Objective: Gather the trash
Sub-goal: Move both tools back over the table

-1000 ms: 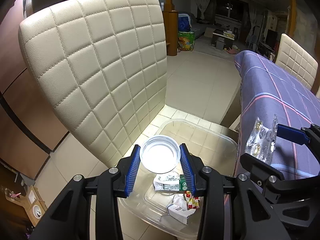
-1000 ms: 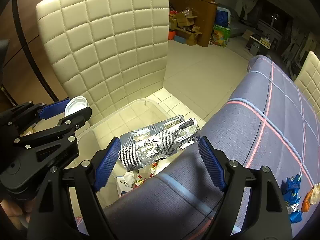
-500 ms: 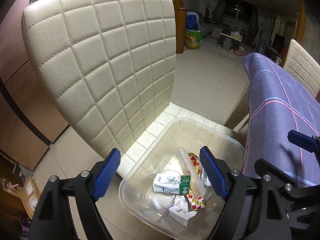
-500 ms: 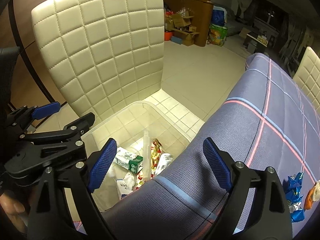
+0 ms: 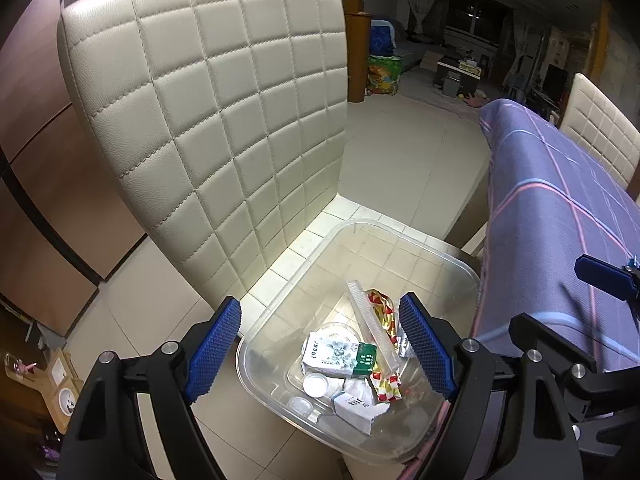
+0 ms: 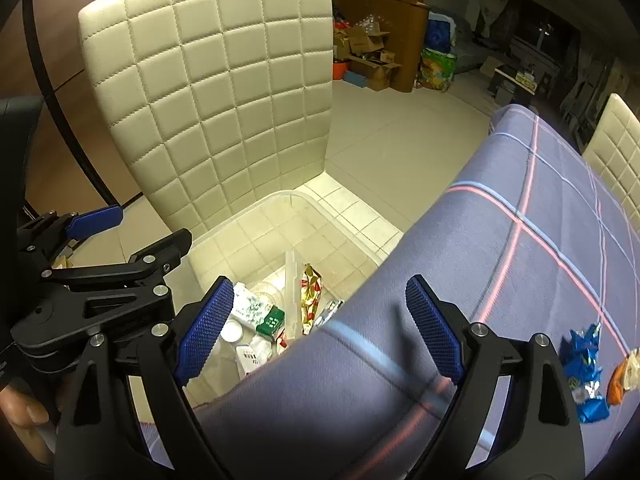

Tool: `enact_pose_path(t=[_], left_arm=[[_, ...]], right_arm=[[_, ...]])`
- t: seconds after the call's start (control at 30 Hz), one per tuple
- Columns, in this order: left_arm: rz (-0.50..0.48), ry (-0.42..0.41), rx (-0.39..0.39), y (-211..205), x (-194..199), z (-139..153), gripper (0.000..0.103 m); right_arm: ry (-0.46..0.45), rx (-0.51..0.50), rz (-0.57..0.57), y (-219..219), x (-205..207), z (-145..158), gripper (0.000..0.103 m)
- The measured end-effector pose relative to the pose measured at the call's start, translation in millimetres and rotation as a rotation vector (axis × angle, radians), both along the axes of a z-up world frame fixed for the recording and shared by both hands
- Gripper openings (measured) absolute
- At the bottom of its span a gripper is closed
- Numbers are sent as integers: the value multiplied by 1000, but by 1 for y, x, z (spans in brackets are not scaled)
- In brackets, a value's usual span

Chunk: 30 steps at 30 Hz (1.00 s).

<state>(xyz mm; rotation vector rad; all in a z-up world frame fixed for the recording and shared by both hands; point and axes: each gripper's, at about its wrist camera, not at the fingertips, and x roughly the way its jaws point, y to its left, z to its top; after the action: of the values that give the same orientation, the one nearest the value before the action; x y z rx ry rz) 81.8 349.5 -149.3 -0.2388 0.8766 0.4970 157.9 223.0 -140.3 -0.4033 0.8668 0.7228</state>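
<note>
Only rightward: blue wrappers [image 6: 582, 372] on tablecloth [image 6: 520, 280].

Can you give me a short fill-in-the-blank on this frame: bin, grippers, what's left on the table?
1. The trash lies in a clear plastic ____ on the floor tiles beside the chair.
2. Both the left gripper and the right gripper have their jaws ____, with nothing held.
3. The wrappers still to be collected lie on the ____ tablecloth.
4. The carton in the pile has a ____ end.

Missing words: bin; open; purple; green
</note>
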Motion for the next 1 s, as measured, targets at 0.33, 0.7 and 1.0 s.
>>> enact_pose_path(t=[0.33, 0.7, 1.0], left_arm=[[-57, 7, -22, -33, -15, 13, 79], [-268, 33, -66, -118, -5, 20, 79], [-456, 72, -74, -204, 29, 20, 79]], right_arm=[[-8, -8, -35, -42, -19, 11, 87], [-3, -24, -159, -133, -33, 12, 85], [15, -10, -355, -230, -16, 11, 82]])
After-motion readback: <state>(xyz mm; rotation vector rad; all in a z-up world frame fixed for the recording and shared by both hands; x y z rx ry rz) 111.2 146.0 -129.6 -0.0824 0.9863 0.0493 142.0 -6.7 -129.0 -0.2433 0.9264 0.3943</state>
